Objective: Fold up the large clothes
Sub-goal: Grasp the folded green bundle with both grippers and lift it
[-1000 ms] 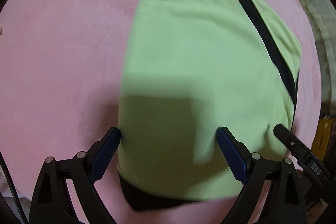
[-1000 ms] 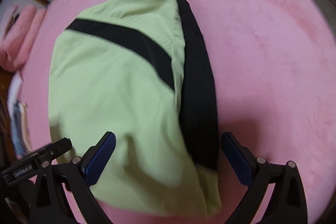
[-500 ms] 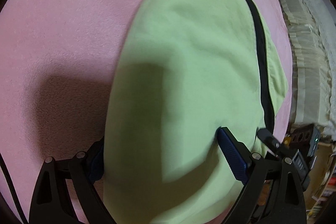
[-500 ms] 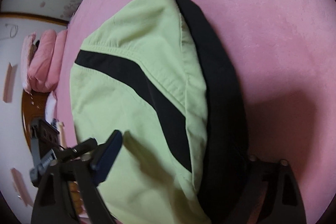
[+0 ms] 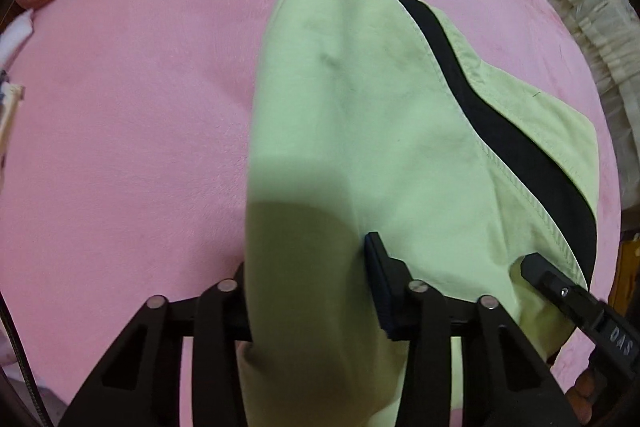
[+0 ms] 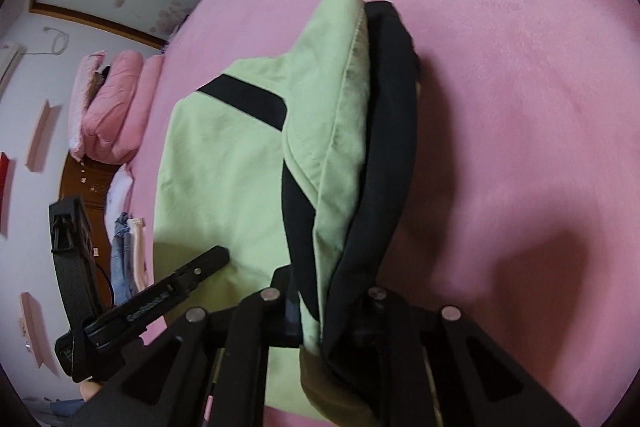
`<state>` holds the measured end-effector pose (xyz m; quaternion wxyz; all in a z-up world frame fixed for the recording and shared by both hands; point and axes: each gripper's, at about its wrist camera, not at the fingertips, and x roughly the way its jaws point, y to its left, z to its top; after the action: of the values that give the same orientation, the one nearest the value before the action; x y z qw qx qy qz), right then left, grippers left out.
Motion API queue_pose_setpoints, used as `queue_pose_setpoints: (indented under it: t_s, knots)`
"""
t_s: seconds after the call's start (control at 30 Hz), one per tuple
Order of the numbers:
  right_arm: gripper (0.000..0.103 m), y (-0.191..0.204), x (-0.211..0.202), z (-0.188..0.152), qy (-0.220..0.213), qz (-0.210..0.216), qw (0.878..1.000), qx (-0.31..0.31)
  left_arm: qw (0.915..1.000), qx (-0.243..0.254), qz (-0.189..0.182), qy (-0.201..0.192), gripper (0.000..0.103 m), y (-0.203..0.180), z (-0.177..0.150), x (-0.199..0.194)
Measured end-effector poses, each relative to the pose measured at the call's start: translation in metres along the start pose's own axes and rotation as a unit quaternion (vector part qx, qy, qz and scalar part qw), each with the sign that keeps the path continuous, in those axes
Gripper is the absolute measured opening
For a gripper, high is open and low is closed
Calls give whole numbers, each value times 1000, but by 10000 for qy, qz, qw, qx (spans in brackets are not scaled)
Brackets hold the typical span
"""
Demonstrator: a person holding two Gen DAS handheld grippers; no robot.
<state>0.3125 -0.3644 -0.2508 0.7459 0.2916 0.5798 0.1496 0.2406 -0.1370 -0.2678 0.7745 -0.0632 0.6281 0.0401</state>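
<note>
Two grippers hold the garment (image 5: 360,131) by its near edge: left gripper (image 5: 306,291) pinches the green side, right gripper (image 6: 324,311) the black-trimmed side. It hangs from them, long axis running away across the pink bed (image 5: 120,107), far end resting there.

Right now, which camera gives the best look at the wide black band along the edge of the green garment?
The right wrist view: the wide black band runs in full along the green garment. The left wrist view shows only the garment's green face with a thinner black stripe.
</note>
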Motion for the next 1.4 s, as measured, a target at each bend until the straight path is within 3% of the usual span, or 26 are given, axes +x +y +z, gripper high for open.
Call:
queue_pose_setpoints:
  t_s: [0.2,0.37,0.63,0.73,0.9,1.03,1.17,1.27,1.4]
  knots:
    - [11,0,-26,-25,-110,8,9999,-83,9994,53,101,317,35,-13,-23,-19]
    - [10,11,-52,-51,-306,-204,9988,-314,9973,35,-167,708,33,-1,-51,-30]
    - [10,39,-87,-108,-389,-374,9970,-557,9934,302,-497,992,30,25,-108,-62]
    - [10,47,-96,-134,-318,-458,9966,-603,9916,381,-510,1127,28,46,-130,-79]
    - [9,94,-78,-173,160,-658,9929,-980,9903,759,-404,1096,25,90,-161,-113]
    - [9,146,-54,-199,360,-623,9916,-1074,9887,703,-411,1259,25,162,-156,-134]
    - [9,220,-13,-226,468,-342,9907,-1233,9910,372,-267,1258,25,260,-149,-163]
    - [9,274,21,-241,542,-50,9879,-1451,9949,254,62,972,24,370,-134,-190]
    - [9,373,82,-251,478,547,9791,-1898,9968,20,597,534,24,466,-94,-220]
